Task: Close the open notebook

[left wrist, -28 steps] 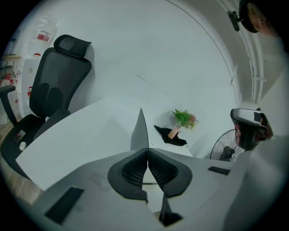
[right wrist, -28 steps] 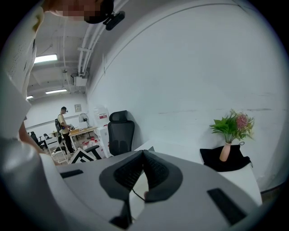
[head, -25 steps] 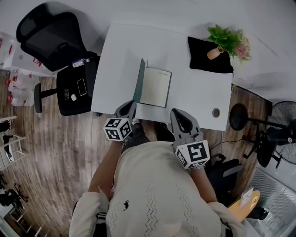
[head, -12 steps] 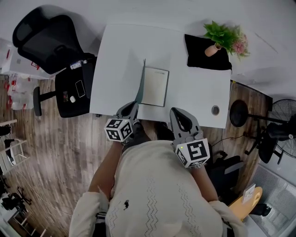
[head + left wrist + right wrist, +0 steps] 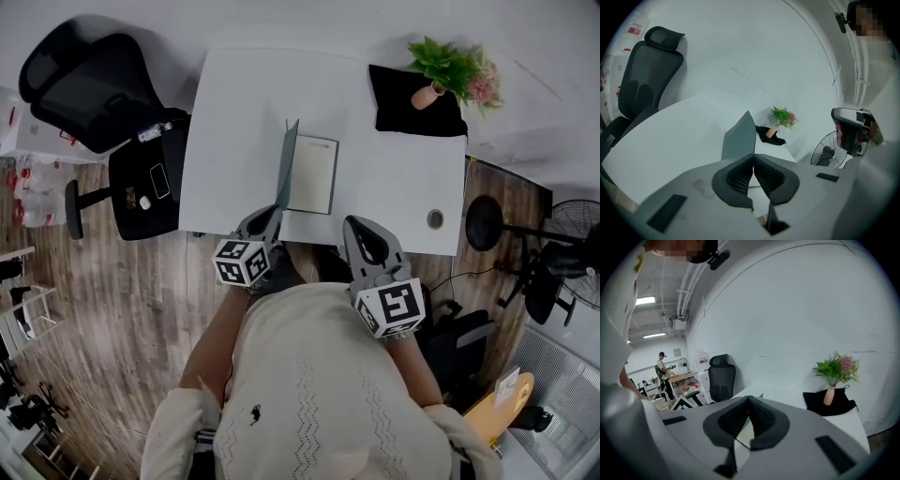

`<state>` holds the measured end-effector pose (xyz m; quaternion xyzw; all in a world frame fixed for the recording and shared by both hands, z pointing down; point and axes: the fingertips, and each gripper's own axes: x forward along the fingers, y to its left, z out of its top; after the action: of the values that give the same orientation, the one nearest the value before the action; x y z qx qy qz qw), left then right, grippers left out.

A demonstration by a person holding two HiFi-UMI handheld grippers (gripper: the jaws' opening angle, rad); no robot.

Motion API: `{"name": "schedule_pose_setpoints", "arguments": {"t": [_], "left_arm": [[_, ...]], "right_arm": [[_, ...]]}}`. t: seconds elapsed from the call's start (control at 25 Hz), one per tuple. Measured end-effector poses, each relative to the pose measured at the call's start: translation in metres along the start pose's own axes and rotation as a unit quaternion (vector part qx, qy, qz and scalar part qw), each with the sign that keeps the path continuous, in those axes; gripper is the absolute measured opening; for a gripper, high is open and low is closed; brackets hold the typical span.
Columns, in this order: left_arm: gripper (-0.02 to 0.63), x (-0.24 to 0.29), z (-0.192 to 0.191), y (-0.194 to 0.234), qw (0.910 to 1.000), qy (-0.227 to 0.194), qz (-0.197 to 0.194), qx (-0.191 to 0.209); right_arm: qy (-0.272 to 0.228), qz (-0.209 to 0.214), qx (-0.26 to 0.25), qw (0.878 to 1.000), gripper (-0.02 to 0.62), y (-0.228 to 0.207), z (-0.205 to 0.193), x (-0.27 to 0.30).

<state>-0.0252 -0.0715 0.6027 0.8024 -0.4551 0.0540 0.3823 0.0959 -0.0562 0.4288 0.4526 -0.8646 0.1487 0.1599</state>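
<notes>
Both jaws of the left hand-held gripper [image 5: 266,216] are pressed together tip to tip, with nothing pinched between them. Directly ahead of its tips stands the dark cover [image 5: 288,161] of the notebook [image 5: 315,175], raised nearly upright on its spine. In the left gripper view the cover rises just beyond the closed tips, and whether the tips touch it cannot be told. The notebook's pale page block lies flat on the white counter [image 5: 234,112], ahead of this hand-held gripper and slightly to its right.

The right hand-held gripper [image 5: 360,229] hovers at the counter's near edge, beside the left one and apart from it. Its jaws also meet at the tips and hold nothing. The notebook is ahead of it and to its left, and this hand-held gripper does not touch it.

Farther ahead of the right hand-held gripper, toward the counter's far corner, lies a black cloth [image 5: 412,108]. A small vase [image 5: 429,97] of green leaves and pink flowers stands on it. A round cable hole [image 5: 435,219] sits in the counter just ahead and to the right of that hand-held gripper. Beyond the left hand-held gripper, off the counter's left side, stands a black office chair [image 5: 89,80]. A floor fan [image 5: 572,267] stands well to the right of the right hand-held gripper.
</notes>
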Motion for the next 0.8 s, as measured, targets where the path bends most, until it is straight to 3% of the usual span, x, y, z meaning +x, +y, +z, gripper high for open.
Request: {"name": "schedule_pose_setpoints", "arguments": {"t": [0.8], "left_arm": [[0.017, 0.015, -0.012, -0.019, 0.9981, 0.035, -0.023, 0.044]], "right_arm": [[0.003, -0.016, 0.01, 1.0, 0.002, -0.009, -0.004, -0.004]]}}
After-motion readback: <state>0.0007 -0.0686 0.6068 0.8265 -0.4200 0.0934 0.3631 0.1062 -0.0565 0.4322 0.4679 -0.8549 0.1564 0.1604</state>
